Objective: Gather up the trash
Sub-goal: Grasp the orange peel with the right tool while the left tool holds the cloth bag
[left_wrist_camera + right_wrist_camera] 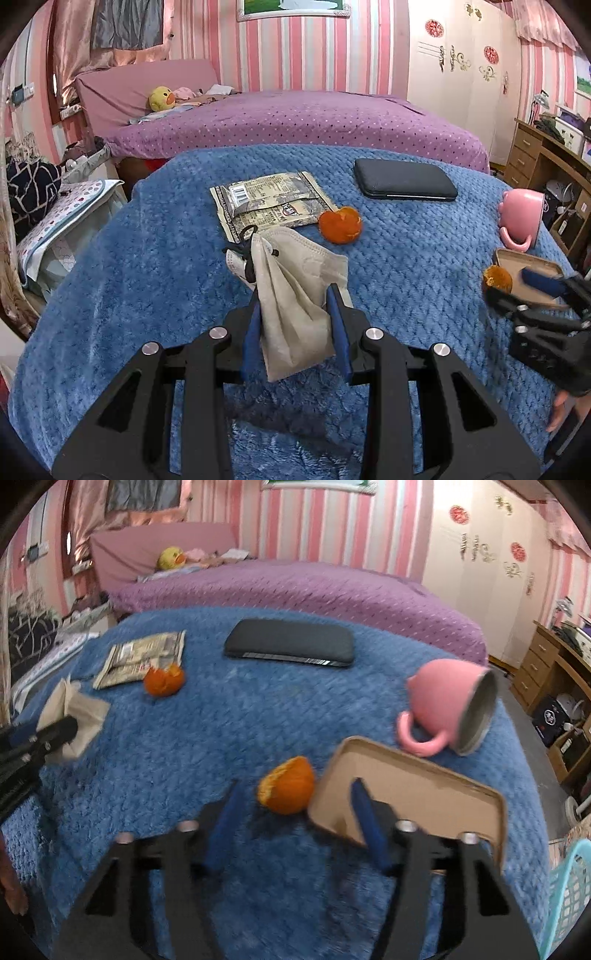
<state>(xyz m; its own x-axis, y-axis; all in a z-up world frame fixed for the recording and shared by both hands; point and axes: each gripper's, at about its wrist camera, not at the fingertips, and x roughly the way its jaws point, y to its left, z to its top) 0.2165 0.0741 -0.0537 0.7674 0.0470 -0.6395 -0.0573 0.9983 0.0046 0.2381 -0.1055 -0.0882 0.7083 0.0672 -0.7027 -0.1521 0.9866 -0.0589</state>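
Observation:
In the left wrist view my left gripper (295,295) is shut on a crumpled beige face mask (291,314), lifted slightly off the blue blanket (406,266). Beyond it lie an empty snack wrapper (269,201) and an orange peel (340,225). In the right wrist view my right gripper (295,782) straddles a second orange peel (288,786), with a visible gap on both sides, so it is open. Its right finger (365,812) stands over the edge of a shallow cardboard tray (424,790). The view is blurred.
A black case (291,644) lies at the far side of the blanket. A pink mug (443,701) lies tipped on its side behind the tray. A turquoise basket (569,893) sits off the blanket's right edge. A purple bed and wooden desk stand behind.

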